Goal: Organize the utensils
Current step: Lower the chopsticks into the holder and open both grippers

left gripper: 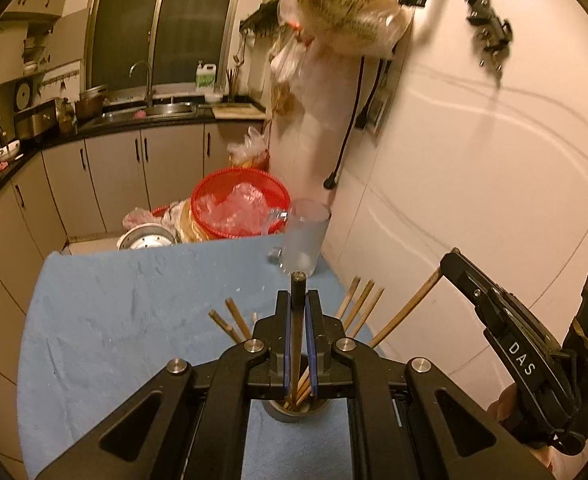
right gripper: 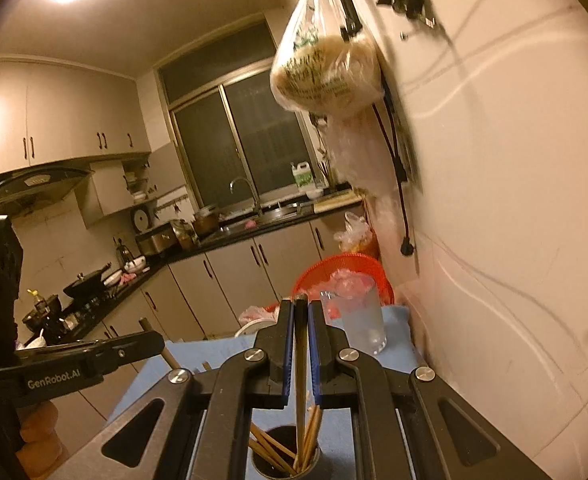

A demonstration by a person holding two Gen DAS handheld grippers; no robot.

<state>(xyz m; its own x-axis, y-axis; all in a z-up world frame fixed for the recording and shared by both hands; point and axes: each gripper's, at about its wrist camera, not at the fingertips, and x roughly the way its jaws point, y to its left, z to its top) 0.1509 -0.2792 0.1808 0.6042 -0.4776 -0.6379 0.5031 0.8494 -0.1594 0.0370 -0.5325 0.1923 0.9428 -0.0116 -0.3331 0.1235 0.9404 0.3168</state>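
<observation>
A round metal holder [left gripper: 296,411] stands on the blue cloth [left gripper: 133,312] under both grippers, with several wooden chopsticks [left gripper: 360,306] fanning out of it. My left gripper [left gripper: 298,300] is shut on one dark chopstick [left gripper: 297,284] that stands upright with its lower end in the holder. My right gripper [right gripper: 301,308] is shut on another chopstick [right gripper: 301,352], also reaching down into the holder [right gripper: 285,456]. The right gripper shows at the right of the left wrist view [left gripper: 450,262], pinching a chopstick end. The left gripper shows at the left of the right wrist view [right gripper: 149,340].
A frosted glass mug [left gripper: 304,242] stands at the cloth's far right corner, beside the white wall [left gripper: 494,160]. Beyond the table's far edge are a red basket [left gripper: 239,208] with plastic bags and a metal pot [left gripper: 145,238]. A bag [left gripper: 346,12] hangs above.
</observation>
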